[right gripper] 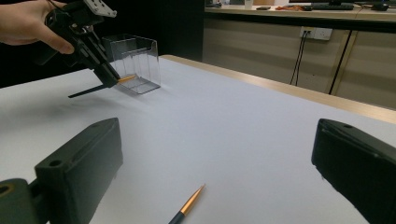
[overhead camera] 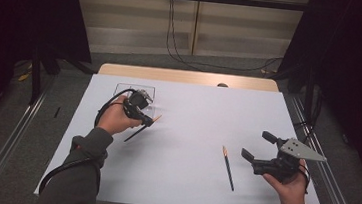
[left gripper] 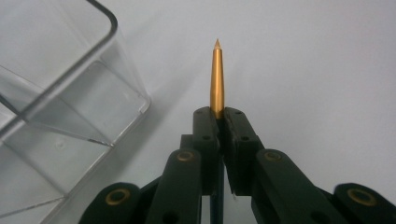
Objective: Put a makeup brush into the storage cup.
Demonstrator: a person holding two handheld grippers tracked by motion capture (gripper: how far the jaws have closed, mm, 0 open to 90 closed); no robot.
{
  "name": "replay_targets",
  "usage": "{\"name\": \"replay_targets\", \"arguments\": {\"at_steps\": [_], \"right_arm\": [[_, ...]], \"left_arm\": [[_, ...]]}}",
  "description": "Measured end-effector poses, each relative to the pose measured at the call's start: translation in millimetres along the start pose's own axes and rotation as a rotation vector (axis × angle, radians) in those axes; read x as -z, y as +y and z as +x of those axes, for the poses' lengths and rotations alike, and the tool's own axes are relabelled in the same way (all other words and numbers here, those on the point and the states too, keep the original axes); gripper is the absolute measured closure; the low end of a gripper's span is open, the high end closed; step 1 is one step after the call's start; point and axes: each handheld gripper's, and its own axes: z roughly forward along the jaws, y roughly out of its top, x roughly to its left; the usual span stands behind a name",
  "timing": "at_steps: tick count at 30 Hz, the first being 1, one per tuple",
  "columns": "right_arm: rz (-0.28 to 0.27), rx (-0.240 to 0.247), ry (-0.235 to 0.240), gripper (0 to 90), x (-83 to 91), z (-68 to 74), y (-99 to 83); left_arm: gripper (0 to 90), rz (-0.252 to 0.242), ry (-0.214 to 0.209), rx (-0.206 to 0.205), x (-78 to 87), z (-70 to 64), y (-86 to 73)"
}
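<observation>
White sheeting covers the bench [overhead camera: 184, 147], which stands on a grey floor in front of a pale wall with dark curtains at both sides and cables trailing down at the back.

Largest item on the bench: a clear, square-walled plastic holder with inner dividers [right gripper: 133, 63], standing upright at the far left. In the left claw view its rounded rim sits just beside the claw, to that view's left. No pen can be made out inside it, though the clear walls leave this uncertain.

Left claw [overhead camera: 148, 122]: closed on a slim black pen with a gold tapered tip [left gripper: 217, 77]. The jaws pinch the pen just behind the gold section. The pen is lifted clear of the bench, gold tip pointing toward the holder and close to its base, black shaft trailing back toward the person.

Right claw [overhead camera: 257, 149]: jaws spread wide, holding nothing, hovering above the right side of the bench.

Second pen, black with a gold tip [overhead camera: 228, 168]: lying flat on the bench, between the open jaws in the right claw view and just left of that claw in the high view, well apart from the holder.

Judged progress:
1. First pen: gripped and carried beside the holder; not yet dropped in.
2. Second pen: not yet picked up.
3. Remaining: tilt and release the first pen into a compartment, then grip and deliver the second.
</observation>
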Motion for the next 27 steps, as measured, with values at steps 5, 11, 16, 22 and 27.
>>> {"name": "replay_targets", "arguments": {"at_steps": [5, 11, 16, 22, 27], "right_arm": [[0.000, 0.000, 0.001, 1.5, 0.2, -0.1, -0.1], [-0.002, 0.000, 0.000, 1.5, 0.3, -0.2, 0.0], [-0.007, 0.001, -0.001, 1.5, 0.7, -0.6, 0.1], [-0.005, 0.002, 0.002, 1.4, 0.4, -0.7, 0.0], [0.002, 0.003, 0.005, 1.4, 0.4, -0.1, -0.3]], "left_arm": [[84.2, -0.094, 0.002, 0.069, 0.4, -5.2, 3.4], [84.2, -0.156, 0.004, 0.073, 4.2, -5.3, 8.2], [84.2, -0.221, 0.023, 0.084, 7.6, -6.6, 11.5], [84.2, -0.271, 0.043, 0.087, 13.0, -6.3, 14.2], [84.2, -0.318, 0.059, 0.091, 17.2, -7.4, 16.5]]}}
